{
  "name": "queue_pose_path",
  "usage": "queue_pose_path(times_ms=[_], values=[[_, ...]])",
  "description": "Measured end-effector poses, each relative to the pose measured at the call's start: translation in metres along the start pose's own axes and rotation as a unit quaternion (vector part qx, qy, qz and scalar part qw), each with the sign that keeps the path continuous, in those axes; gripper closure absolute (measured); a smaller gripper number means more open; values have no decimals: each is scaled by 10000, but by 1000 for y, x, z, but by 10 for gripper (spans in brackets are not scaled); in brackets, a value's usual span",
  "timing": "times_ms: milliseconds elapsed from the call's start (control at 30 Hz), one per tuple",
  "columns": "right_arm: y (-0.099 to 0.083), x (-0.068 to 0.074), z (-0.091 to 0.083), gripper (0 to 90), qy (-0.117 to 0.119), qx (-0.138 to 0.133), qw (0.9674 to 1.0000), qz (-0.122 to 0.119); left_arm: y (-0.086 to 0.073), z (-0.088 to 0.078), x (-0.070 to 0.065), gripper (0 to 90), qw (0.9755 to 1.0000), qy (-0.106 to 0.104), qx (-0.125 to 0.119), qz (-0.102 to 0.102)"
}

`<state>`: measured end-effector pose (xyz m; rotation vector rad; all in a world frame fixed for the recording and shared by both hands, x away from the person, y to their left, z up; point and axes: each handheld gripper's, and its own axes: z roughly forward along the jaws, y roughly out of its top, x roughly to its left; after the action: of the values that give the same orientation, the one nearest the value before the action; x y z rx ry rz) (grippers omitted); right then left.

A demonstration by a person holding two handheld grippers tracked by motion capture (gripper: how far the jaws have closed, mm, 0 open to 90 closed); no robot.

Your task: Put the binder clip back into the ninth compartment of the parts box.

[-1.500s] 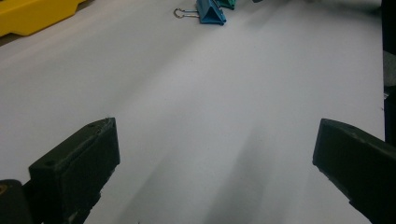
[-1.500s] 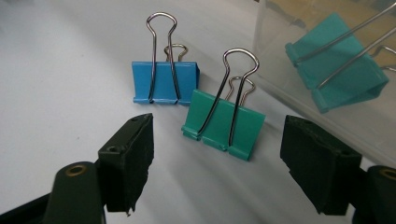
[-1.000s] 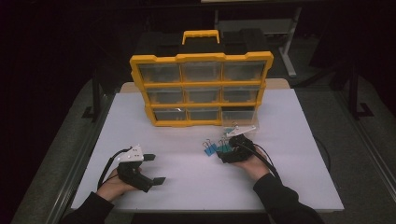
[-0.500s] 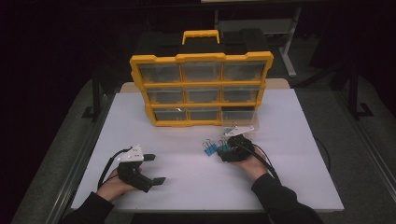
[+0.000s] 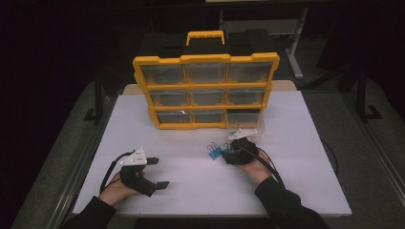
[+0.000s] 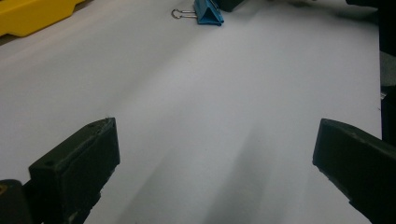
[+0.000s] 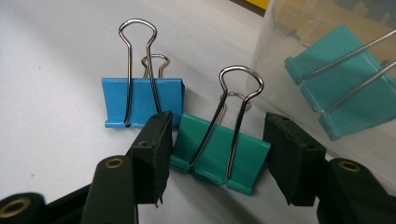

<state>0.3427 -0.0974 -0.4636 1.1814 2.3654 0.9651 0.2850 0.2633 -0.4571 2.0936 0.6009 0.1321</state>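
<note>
Between the fingers of the right gripper sits a teal binder clip on the white table; the jaws have just been closing, neither pad clearly pressing it yet. Just beyond the left finger stands a blue binder clip. Farther right, a clear drawer holds another teal clip. The left gripper rests spread wide, nothing between its fingers.

Yellow drawer organizer upright at white table's far edge; black floor around.

Left tool agape; right tool half-closed, just narrowing.
</note>
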Motion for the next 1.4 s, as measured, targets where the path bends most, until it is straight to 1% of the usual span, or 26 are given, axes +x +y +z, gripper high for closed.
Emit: queue_pose_path(times_ms=[233,267,300,633,833,1033,1200,1400], values=[[0,0,-1,425,16,7,10000,-77,0,0,0,2,10000,10,0,-17],[0,0,-1,466,26,14,10000,-78,0,0,0,2,10000,12,-2,-25],[-1,0,-2,480,38,0,9999,-99,0,0,0,2,10000,16,-2,-24],[-2,1,-6,482,-12,40,9997,-236,0,0,0,2,10000,30,16,-45],[-2,-3,-13,482,20,-25,9998,-191,0,0,1,2,10000,47,19,-77],[-3,-6,-22,483,129,-65,9997,-178,0,0,1,2,9999,57,13,-108],[-3,-7,-28,483,240,-107,9995,-159,0,0,1,2,9999,56,14,-94],[-4,-9,-35,483,450,-57,9986,-288,0,0,1,2,9999,40,-3,-96]])
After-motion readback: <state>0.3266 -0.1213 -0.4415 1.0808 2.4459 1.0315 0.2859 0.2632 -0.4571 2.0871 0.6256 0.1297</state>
